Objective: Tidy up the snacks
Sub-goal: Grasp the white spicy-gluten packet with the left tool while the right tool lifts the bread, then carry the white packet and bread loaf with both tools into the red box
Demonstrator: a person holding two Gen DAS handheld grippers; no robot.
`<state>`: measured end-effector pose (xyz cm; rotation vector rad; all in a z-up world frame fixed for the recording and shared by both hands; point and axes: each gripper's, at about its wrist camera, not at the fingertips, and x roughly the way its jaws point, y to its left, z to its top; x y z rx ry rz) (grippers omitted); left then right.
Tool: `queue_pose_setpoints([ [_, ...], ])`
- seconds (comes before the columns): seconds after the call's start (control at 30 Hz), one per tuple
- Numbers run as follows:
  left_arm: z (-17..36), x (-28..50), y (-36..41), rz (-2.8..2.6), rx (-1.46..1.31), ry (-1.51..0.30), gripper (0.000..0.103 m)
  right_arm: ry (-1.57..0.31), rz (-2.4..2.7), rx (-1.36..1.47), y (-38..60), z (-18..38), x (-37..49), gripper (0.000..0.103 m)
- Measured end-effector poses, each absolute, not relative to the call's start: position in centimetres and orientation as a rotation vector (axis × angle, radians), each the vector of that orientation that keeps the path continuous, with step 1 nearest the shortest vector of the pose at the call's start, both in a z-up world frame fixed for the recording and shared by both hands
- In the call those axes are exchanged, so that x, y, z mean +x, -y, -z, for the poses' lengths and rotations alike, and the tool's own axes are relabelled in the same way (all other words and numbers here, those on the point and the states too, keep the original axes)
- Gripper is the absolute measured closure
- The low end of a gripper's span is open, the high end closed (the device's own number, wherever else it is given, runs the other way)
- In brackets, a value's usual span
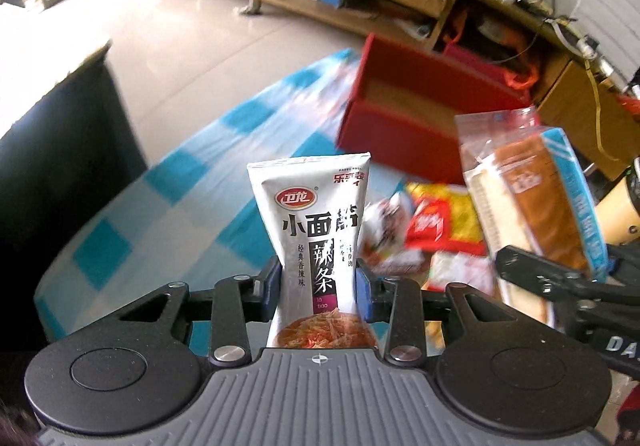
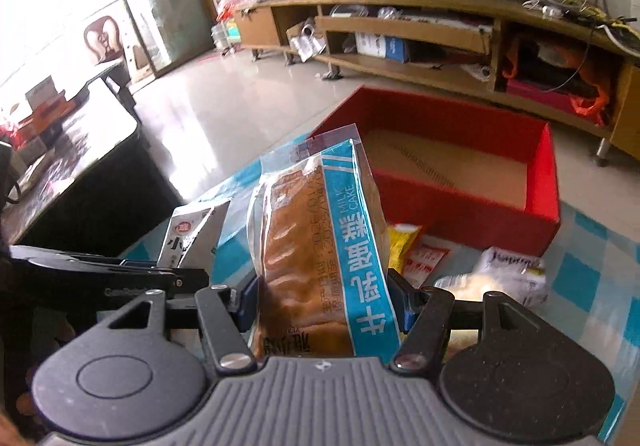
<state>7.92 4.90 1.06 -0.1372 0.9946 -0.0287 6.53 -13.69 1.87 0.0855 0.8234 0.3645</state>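
Left wrist view: the left gripper [image 1: 319, 286] has its fingers clamped on an upright white latiao packet [image 1: 316, 246]; beyond them sits the red box [image 1: 404, 141].

Right wrist view: the right gripper [image 2: 324, 298] pinches a milk cake pack [image 2: 320, 246] between its fingers, the red box [image 2: 472, 201] ahead on the checked counter [image 2: 580, 278].

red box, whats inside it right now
The red box shows only its bare brown cardboard floor; no snacks are visible inside. Its near-left corner is hidden behind the milk cake packet held in the right tongs, so that part cannot be checked.
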Motion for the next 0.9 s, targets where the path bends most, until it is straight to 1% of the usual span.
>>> queue_pose_setpoints([
  [0.2, -2.6, 10.5, -2.1, 0.077, -0.103, -0.932, 0.058, -0.787, -0.301, 0.111, 15.4, -2.9, 8.1, 0.041],
  [0.9, -3.4, 18.9, 3.0, 0.123, -0.046, -0.859, 0.058, -0.754, -0.197, 0.146, 17.8, -3.5, 14.7, 0.041],
])
